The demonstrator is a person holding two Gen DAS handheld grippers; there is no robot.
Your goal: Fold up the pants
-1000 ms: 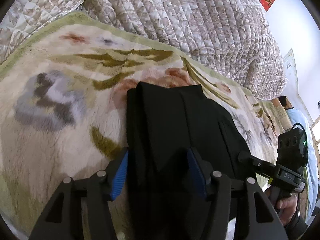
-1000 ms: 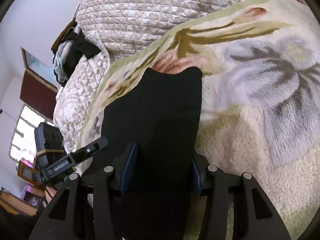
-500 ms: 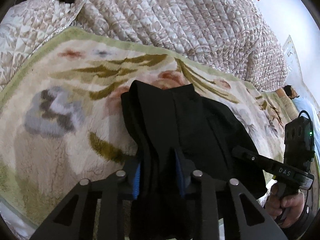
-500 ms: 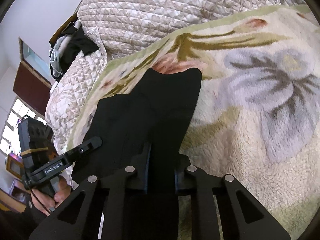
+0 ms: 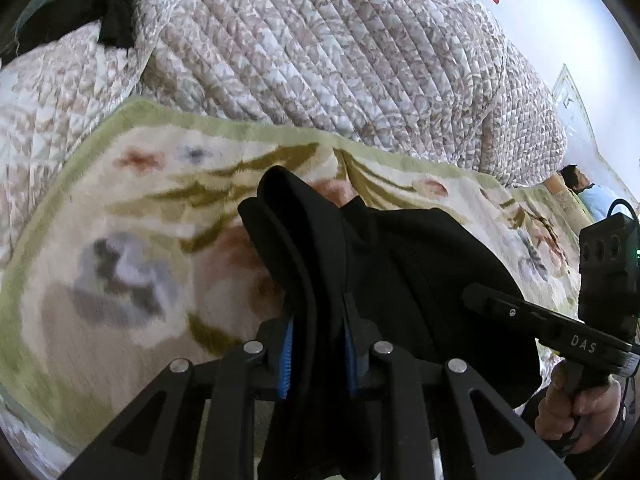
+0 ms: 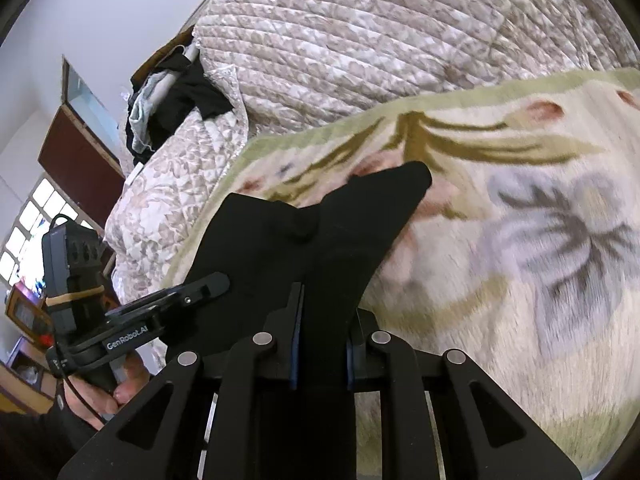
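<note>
The black pants [image 5: 400, 264] lie on a cream floral blanket [image 5: 120, 248] on the bed. My left gripper [image 5: 318, 320] is shut on the pants' near left edge and holds it lifted, so the cloth bunches between the blue pads. My right gripper [image 6: 320, 320] is shut on the near right edge of the pants [image 6: 352, 232], also raised. Each gripper shows in the other's view: the right one [image 5: 560, 324] at the right, the left one [image 6: 160, 308] at the left. The pants' far end rests on the blanket [image 6: 520, 280].
A quilted beige bedspread [image 5: 340, 60] rises behind the blanket. Dark clothes [image 6: 176, 96] are piled at the far left of the bed. A person [image 5: 588, 188] lies at the far right. A window and a brown cabinet [image 6: 76, 156] stand to the left.
Both grippers have closed on the near edge of the pants and lifted it. The black cloth has risen and bunched toward the far end.
</note>
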